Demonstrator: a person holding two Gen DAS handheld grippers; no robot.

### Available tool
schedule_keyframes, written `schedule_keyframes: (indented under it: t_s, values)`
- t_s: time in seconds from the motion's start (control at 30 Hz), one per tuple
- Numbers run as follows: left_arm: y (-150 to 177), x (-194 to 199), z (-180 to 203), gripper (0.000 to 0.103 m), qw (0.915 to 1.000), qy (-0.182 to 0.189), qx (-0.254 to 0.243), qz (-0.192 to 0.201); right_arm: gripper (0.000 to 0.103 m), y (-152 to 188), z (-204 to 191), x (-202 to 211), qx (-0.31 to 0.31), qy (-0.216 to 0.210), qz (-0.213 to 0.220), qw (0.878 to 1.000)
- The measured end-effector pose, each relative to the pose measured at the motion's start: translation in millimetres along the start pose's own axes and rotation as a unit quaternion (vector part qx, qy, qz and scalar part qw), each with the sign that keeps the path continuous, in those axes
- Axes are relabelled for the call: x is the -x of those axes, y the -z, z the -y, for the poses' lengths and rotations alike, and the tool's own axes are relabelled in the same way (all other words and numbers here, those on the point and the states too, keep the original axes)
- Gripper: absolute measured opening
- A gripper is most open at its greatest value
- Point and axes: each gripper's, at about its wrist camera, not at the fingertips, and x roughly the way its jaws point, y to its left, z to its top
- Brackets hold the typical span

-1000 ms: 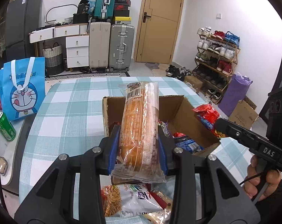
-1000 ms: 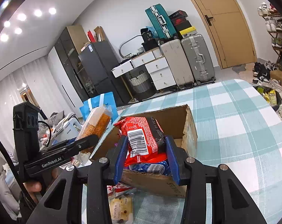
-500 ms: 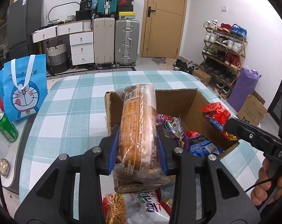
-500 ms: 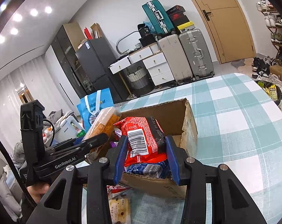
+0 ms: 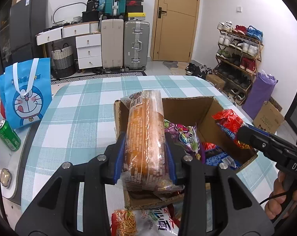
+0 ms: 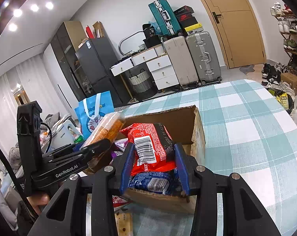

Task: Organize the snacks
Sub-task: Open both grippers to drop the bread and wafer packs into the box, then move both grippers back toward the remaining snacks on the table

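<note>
Over a checked table, the left gripper pinches a long orange snack pack above the near-left corner of an open cardboard box. The right gripper clamps a red packet above the box's near-right edge, over snacks inside.

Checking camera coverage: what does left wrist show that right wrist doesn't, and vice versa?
Left wrist only: the purple snack bag inside the box, the noodle-snack packet on the table in front of it, the purple sack by the shoe rack, and the right gripper from the side.

Right wrist only: ceiling lights, the barcode on the red packet, and the left gripper from the side.

Both: cardboard box, orange cracker pack, red packet, blue cartoon bag, checked tablecloth.
</note>
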Motion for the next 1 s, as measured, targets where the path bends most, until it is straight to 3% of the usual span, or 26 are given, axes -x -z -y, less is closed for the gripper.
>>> schedule_keyframes:
  t_s: [0.4, 0.47, 0.63, 0.67, 0.7, 0.8, 0.87, 1.0]
  values:
    - [-2.1, -13.3, 9.9, 0.034, 0.9994, -0.012, -0.029, -0.017, 0.041, -1.3, -2.0, -18.2, 0.006, 0.011, -0.019, 1.000]
    - [-1.2, -9.2, 9.6, 0.035, 0.9994, -0.011, -0.028, -0.015, 0.046, -0.9, -1.9, -14.9, 0.009, 0.007, -0.018, 1.000]
    - [3.3, 7.6, 1.9, 0.067, 0.9993, 0.029, -0.008, -0.022, 0.052, 0.9, 0.4, 3.9, 0.016, 0.010, -0.002, 1.000]
    - [4.6, 12.7, 1.1, 0.072, 0.9994, 0.028, -0.007, -0.017, 0.056, 1.8, 1.3, 7.9, 0.016, 0.010, -0.002, 1.000]
    - [5.8, 18.3, 0.4, 0.083, 0.9996, 0.026, -0.007, -0.012, 0.067, 3.3, 2.5, 12.3, 0.018, 0.009, -0.005, 1.000]
    - [11.4, 36.2, -4.1, 0.090, 0.9995, 0.032, 0.000, -0.001, 0.089, 9.5, 5.3, 22.9, 0.015, 0.005, -0.006, 1.000]
    - [16.1, 46.2, -7.4, 0.103, 0.9994, 0.036, 0.004, -0.001, 0.097, 13.8, 5.7, 28.9, 0.015, 0.009, -0.007, 1.000]
    - [28.3, 66.4, -12.2, 0.102, 0.9997, 0.026, 0.000, 0.002, 0.102, 21.9, 5.9, 36.0, 0.019, 0.030, -0.012, 0.999]
